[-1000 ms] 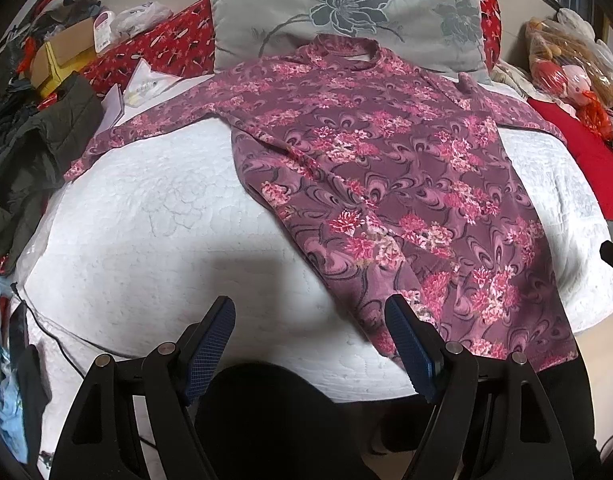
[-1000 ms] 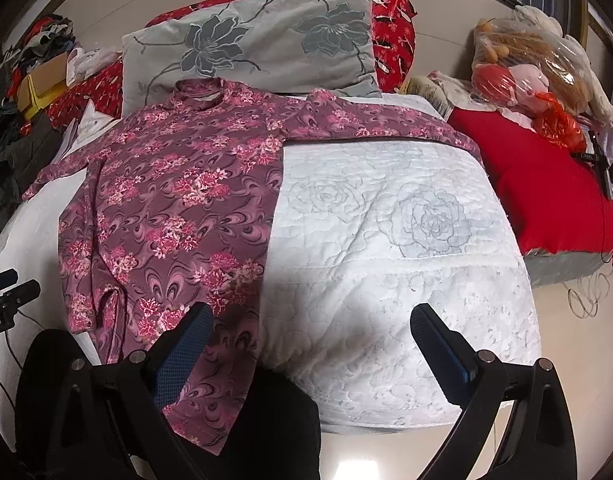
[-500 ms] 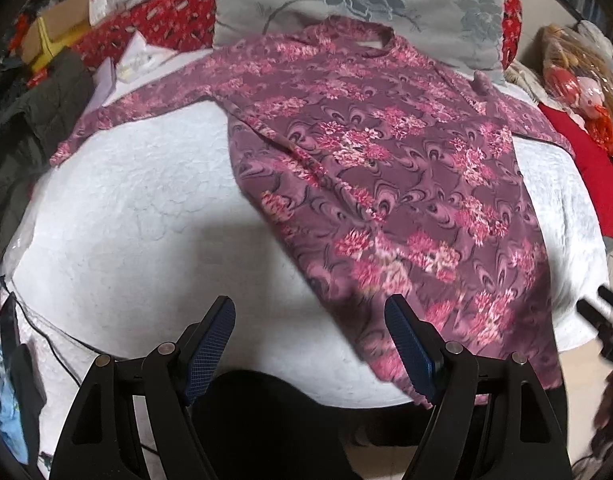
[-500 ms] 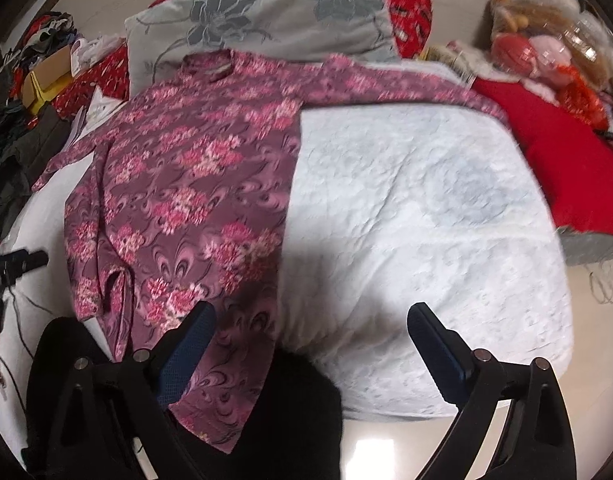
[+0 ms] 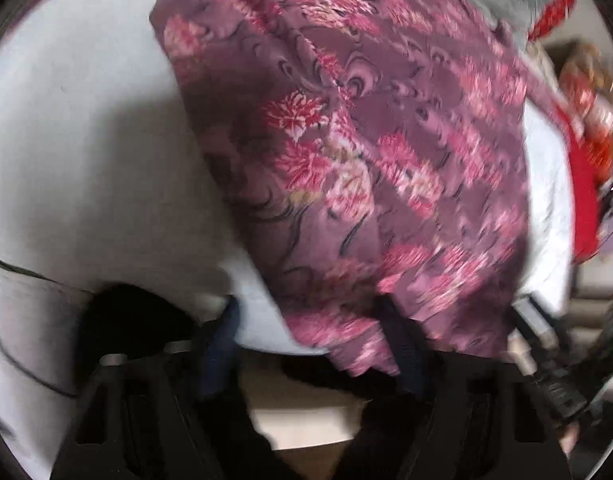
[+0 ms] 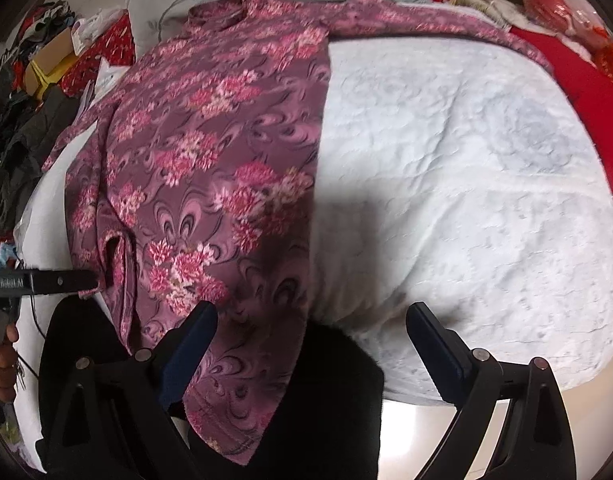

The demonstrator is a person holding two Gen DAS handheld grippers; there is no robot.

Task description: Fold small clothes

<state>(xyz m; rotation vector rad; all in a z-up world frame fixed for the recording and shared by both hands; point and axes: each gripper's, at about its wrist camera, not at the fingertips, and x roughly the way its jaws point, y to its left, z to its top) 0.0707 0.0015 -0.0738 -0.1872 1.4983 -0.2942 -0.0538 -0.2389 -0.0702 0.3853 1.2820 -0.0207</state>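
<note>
Floral long-sleeved top [image 6: 210, 152] lies spread on the bed [image 6: 446, 184], hem hanging over the near edge. Left tool [image 5: 310, 344] closing around the hem corner; grip unconfirmed. Right tool [image 6: 312, 342] apart, narrowing, beside the opposite corner. Recommend seizing both layers squarely.

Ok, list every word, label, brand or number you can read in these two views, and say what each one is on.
Light lettering on the black left gripper at the left edge of the right wrist view: too blurred to read for certain.
Floral shirt: pattern only, no label showing.
White quilt: stitched flowers, no text.
Cardboard box at the back: no print that I can make out.
Left wrist view: motion-blurred, nothing readable.
</note>
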